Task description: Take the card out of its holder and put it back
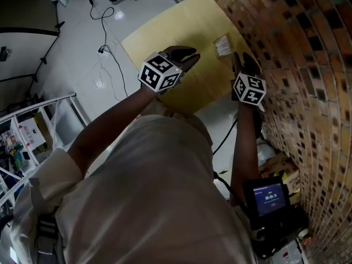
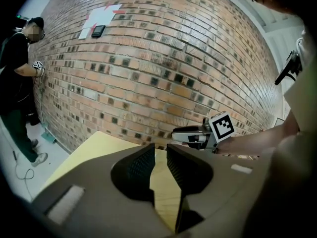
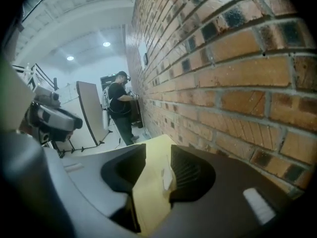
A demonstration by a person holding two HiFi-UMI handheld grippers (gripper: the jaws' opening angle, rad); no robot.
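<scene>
The card holder [image 1: 223, 44], a small clear sleeve with a pale card in it, lies flat on the yellow table [image 1: 165, 32] close to the brick wall. My right gripper [image 1: 240, 59] hovers just short of it, jaws open. In the right gripper view the pale holder [image 3: 167, 177] lies on the table beside the right-hand finger [image 3: 190, 172], with neither pad pressing on it. My left gripper [image 1: 184, 56] hangs over the table's middle, to the left of the holder. Its jaws [image 2: 161, 160] stand slightly apart with only bare tabletop between them.
The brick wall [image 1: 308, 65] runs along the table's right side, close to my right gripper [image 2: 198, 135]. Cables [image 1: 107, 54] trail over the white floor to the left. A device with a lit screen [image 1: 268, 197] sits low by the wall. A person [image 3: 119, 103] stands further along the wall.
</scene>
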